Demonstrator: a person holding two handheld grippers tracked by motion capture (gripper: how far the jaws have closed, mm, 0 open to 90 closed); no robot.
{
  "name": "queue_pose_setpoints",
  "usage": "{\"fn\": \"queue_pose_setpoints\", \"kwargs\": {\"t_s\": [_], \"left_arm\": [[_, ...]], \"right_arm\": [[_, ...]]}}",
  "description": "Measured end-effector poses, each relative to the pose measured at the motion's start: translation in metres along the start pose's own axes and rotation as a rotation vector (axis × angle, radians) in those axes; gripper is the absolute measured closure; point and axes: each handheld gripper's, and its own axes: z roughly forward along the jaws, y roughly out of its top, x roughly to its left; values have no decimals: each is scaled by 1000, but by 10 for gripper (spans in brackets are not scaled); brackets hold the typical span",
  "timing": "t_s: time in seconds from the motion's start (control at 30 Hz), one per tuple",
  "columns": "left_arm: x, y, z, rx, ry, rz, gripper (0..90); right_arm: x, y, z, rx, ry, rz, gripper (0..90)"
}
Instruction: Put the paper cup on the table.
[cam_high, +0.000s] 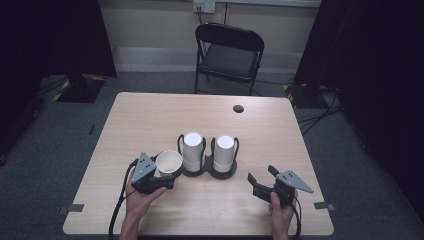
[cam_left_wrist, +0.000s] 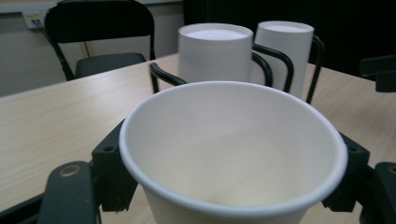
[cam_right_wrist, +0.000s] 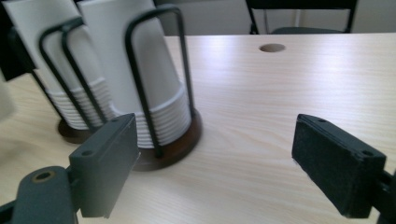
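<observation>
Left gripper (cam_high: 167, 176) clamps one paper cup (cam_high: 169, 162); right gripper (cam_high: 261, 181) gapes beside two cup stacks (cam_high: 193, 145)

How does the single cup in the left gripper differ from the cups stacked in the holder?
The single cup sits mouth up, clamped in the left gripper; the stacked cups stand upside down, bases up. It is alone beside the wire holder; they are nested in two stacks inside it. All are plain white paper cups.

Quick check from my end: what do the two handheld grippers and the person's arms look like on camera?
Both are black two-jaw tools with flat rectangular pads, each topped by a grey three-cornered plate. The left gripper and the right gripper each trail a black cable toward the table's near edge. The forearms are bare, no sleeves in view.
</observation>
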Motion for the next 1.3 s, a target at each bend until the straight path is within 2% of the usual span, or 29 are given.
{"fn": "queue_pose_setpoints", "kwargs": {"t_s": [0.03,0.13,0.2,0.3,0.37,0.53,0.6,0.63,0.67,0.73,0.87,1.0,1.1,1.17,1.23,1.3], "left_arm": [[2,0,-1,-5,5,-3,230],[9,0,-2,-8,35,-15,230],[13,0,-1,-12,53,-24,230],[19,-1,2,-15,105,-41,227],[22,0,4,-16,97,-53,227],[28,4,8,-20,129,-54,225],[30,6,8,-17,147,-38,225],[32,7,8,-22,154,-41,226],[33,7,8,-27,154,-45,226],[36,7,8,-28,179,-45,225],[41,8,10,-43,193,-51,223],[50,11,14,-60,224,-62,222],[53,16,17,-30,240,-28,217],[56,17,18,-53,207,-47,217],[59,17,22,-73,220,-50,217],[63,16,27,-69,225,-48,217]], "right_arm": [[-1,-2,0,-6,-18,-7,141],[-2,-5,1,-21,-22,-13,141],[-3,-7,3,-29,-51,-27,141],[-5,-11,6,-40,-90,-38,142],[-7,-15,7,-50,-96,-43,142],[-9,-19,6,-73,-90,-26,136],[-9,-20,6,-78,-93,-24,136],[-9,-21,4,-101,-113,-18,135],[-9,-21,4,-101,-113,-18,135],[-8,-22,2,-131,-142,-4,135],[-8,-22,2,-125,-150,-3,135],[-4,-21,5,-100,-166,-39,135],[-3,-21,5,-96,-178,-48,135],[-4,-21,5,-99,-173,-43,135],[-4,-21,5,-101,-169,-40,135],[-4,-21,5,-104,-175,-43,136]]}}
